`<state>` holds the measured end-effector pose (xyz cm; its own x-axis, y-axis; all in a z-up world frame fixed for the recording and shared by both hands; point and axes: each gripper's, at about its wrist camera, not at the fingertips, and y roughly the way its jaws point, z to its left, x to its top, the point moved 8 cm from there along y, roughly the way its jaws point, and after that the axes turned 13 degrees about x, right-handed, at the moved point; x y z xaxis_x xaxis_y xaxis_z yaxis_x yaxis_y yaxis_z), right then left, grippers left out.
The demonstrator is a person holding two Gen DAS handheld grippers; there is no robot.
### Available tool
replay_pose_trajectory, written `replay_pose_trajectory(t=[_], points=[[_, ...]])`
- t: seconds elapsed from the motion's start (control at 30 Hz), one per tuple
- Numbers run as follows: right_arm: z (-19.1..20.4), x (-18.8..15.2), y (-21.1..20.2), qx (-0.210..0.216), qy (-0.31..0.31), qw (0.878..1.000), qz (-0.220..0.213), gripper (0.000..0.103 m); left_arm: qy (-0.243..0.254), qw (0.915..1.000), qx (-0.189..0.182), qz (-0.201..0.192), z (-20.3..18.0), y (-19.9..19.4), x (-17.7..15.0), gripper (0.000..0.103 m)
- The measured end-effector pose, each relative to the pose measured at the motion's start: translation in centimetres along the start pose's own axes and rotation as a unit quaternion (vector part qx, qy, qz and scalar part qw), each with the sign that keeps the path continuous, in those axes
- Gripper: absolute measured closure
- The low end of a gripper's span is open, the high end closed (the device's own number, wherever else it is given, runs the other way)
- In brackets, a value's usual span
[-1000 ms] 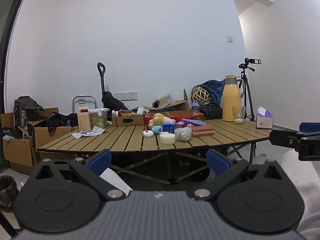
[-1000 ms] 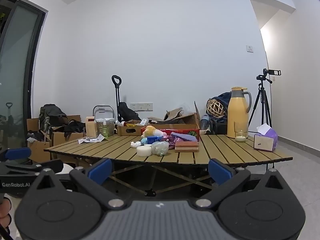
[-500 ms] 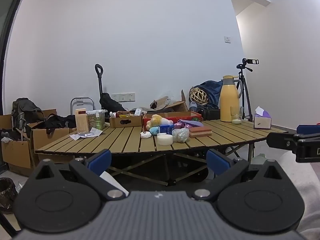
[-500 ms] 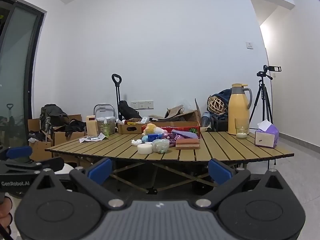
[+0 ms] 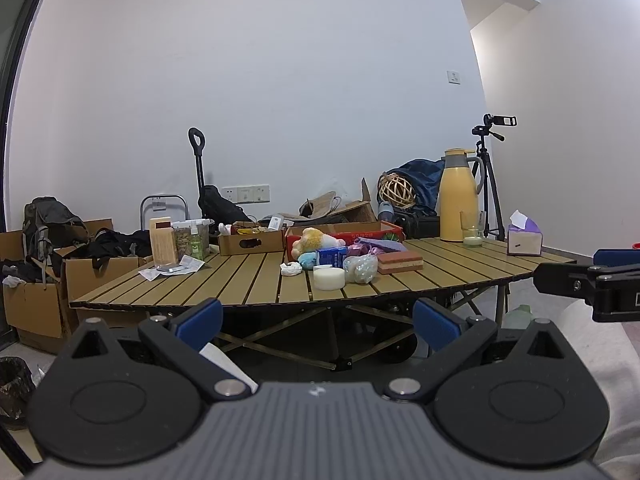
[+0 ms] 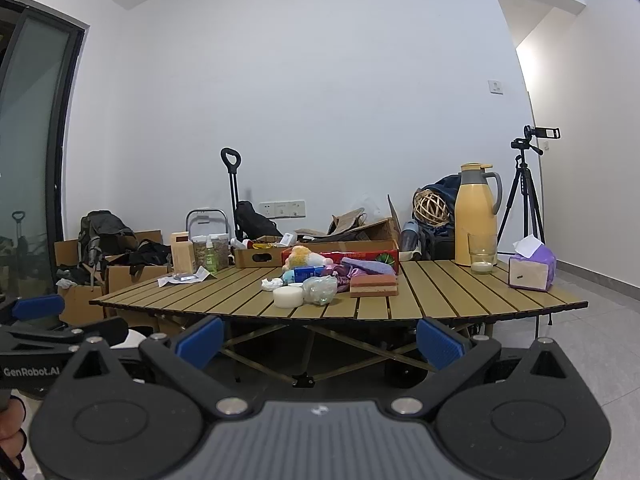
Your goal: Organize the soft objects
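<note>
Several soft objects (image 5: 332, 258) – colourful, heaped

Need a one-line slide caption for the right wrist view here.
Open right claw faces a slatted table where soft objects lie clustered, short of its near edge.

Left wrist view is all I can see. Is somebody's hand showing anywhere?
Observer: Yes. The right wrist view shows fingers in its bottom left corner, under the left tongs.
Operator: Is anything written on those tongs?
Observer: Yes. On their side, white letters read GenRobot.AI.
</note>
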<state>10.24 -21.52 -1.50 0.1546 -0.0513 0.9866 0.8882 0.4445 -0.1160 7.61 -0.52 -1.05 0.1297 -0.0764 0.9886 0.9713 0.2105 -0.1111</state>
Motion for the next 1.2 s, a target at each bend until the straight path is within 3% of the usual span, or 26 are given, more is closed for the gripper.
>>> replay_pose_trajectory(t=[1.2], points=[[-0.02, -0.08, 0.42, 0.005, 0.005, 1.000, 0.006, 0.000, 0.002, 1.0000, 0.003, 0.004, -0.09, 0.34, -0.16, 0.000]])
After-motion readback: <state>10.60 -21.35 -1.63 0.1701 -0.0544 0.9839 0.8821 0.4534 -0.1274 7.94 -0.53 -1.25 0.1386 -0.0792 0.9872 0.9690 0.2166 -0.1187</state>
